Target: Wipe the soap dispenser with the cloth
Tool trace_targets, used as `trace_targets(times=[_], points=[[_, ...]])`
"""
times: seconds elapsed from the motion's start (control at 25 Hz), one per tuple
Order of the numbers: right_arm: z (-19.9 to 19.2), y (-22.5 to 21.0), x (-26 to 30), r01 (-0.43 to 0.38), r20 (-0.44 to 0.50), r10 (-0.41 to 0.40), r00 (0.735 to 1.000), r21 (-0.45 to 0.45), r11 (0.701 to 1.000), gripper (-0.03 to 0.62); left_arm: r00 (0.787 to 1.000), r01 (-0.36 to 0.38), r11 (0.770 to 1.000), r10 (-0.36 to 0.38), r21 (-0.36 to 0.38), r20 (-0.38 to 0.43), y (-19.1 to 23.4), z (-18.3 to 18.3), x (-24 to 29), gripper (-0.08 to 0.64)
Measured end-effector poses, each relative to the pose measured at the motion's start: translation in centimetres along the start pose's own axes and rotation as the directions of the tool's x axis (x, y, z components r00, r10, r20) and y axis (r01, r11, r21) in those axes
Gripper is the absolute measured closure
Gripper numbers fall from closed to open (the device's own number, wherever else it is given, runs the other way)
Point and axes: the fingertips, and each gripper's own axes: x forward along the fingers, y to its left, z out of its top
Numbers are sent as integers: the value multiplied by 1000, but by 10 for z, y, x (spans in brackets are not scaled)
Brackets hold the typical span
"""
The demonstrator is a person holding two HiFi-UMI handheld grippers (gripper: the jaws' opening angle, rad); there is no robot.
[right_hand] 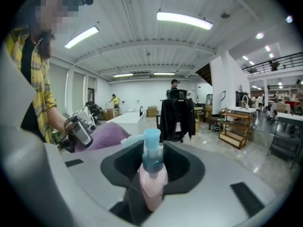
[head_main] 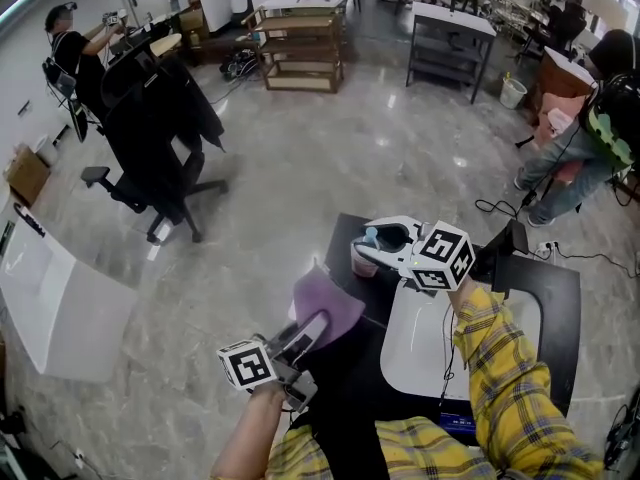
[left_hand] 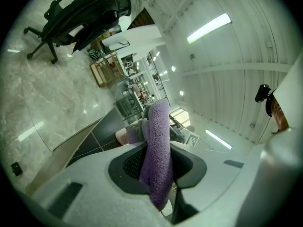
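Observation:
The soap dispenser (head_main: 364, 259) is a pink bottle with a blue pump, at the near left corner of the black table (head_main: 556, 286). My right gripper (head_main: 374, 252) reaches in from the right and is shut on it. In the right gripper view the dispenser (right_hand: 152, 174) stands upright between the jaws of that gripper (right_hand: 151, 190), filling the gap. My left gripper (head_main: 316, 328) is lower left, shut on a purple cloth (head_main: 326, 303) that sticks up past its tips. The cloth (left_hand: 160, 141) hangs folded between the jaws of the left gripper (left_hand: 158, 176), a short way from the dispenser.
A white basin (head_main: 420, 353) sits in the black table beside my right arm. An office chair draped with a black jacket (head_main: 150, 133) stands at the left, and a white panel (head_main: 50, 298) lies lower left. A person (head_main: 590, 138) bends at the right. Wooden shelves (head_main: 300, 48) stand far back.

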Motion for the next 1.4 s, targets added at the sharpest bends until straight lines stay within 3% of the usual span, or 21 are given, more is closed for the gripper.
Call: trace_targets(times=[0.16, 0.32, 0.48, 0.72, 0.92, 1.16, 1.4], points=[[0, -3, -2, 152, 38, -155, 987, 60, 986, 471, 1000, 3, 1000, -3, -3, 0, 1, 1, 4, 485], [-1, -10, -5, 294, 36, -300, 953, 116, 949, 471, 1000, -1, 1000, 1, -9, -7, 3, 0, 7, 483], [-2, -17, -6, 428, 9, -435, 900, 164, 889, 471, 1000, 15, 1000, -15, 3, -7, 3, 2, 7, 483], [-3, -20, -12, 586, -25, -599, 800, 243, 773, 471, 1000, 12, 997, -11, -73, 14, 2, -4, 6, 485], [-5, -21, -12, 676, -37, -699, 714, 292, 676, 471, 1000, 18, 997, -16, -79, 24, 5, -1, 5, 485], [-5, -24, -12, 738, -57, -775, 629, 357, 573, 471, 1000, 19, 996, -17, -82, 26, 7, 2, 4, 485], [-8, -21, -19, 759, -44, -824, 565, 421, 497, 468, 999, 28, 996, -25, -85, 32, 4, -2, 6, 485]])
